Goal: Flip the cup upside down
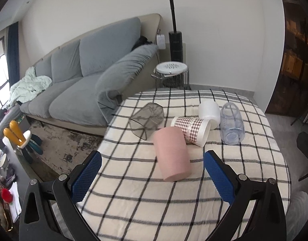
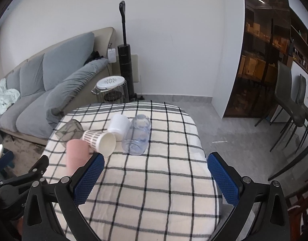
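Note:
Several cups lie on their sides on a checked tablecloth (image 1: 133,200). A pink cup (image 1: 172,153) lies nearest, between and just beyond the blue pads of my open left gripper (image 1: 152,166), not touching them. Behind it lie a houndstooth paper cup (image 1: 191,127), a white cup (image 1: 209,110), a clear bluish cup (image 1: 232,123) and a smoky transparent cup (image 1: 147,118). In the right wrist view the pink cup (image 2: 76,153) is at the left. My right gripper (image 2: 155,167) is open and empty above the cloth (image 2: 154,190), near the clear cup (image 2: 138,134).
A grey sofa (image 1: 73,76) stands left of the table. A wire side table with a white lid (image 1: 172,74) and a black upright vacuum (image 1: 175,42) stand behind it. Dark chairs (image 2: 290,104) and shelves are to the right.

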Available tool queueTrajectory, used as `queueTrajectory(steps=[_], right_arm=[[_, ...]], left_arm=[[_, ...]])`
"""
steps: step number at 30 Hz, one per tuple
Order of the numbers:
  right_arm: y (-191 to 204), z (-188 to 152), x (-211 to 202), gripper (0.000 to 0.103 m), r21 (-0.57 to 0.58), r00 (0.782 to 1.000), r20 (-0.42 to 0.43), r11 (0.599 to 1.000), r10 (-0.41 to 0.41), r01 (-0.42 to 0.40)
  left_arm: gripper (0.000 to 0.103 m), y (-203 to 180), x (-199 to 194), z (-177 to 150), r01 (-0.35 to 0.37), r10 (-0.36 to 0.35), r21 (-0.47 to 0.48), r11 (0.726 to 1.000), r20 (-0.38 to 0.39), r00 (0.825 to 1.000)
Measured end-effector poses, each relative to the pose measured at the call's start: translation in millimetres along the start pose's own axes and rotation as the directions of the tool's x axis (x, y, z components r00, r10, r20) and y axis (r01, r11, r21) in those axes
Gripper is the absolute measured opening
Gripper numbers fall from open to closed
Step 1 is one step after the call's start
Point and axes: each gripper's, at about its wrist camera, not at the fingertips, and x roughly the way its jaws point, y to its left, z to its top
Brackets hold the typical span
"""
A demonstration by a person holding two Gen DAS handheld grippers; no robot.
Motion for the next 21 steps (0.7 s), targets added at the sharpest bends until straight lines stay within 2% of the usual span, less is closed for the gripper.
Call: queueTrajectory(steps=[6,13,16,18,21], right_arm=[[-0.5,3.2,42.6,0.103,0.004,0.999,-0.045,1.000,-0.017,0.017],[2.4,3.1,92.3,0.103,0.014,0.994,-0.106,1.000,-0.013,0.015],[4.6,1.1,104.9,0.103,0.018,0.992,-0.125,1.000,-0.008,0.010],[5.9,-0.5,112.5,0.103,0.020,0.990,-0.138,1.000,-0.004,0.006],[6.3,-2.2,118.2,0.103,0.026,0.988,-0.155,1.000,0.000,0.004]], left_arm=[[0.103,-16.5,59.6,0.7,0.017,-0.016,0.006,1.000,-0.081,0.997],[0.099,-28.3,117.6,-6.7,0.025,-0.020,0.021,0.999,-0.182,0.983],[0.091,-31.2,133.4,-9.6,0.042,-0.036,0.026,0.999,-0.216,0.976],[0.077,-33.8,141.4,-9.8,0.056,-0.048,0.029,0.998,-0.233,0.971],[0.073,-36.0,147.3,-11.0,0.061,-0.051,0.034,0.998,-0.240,0.969]])
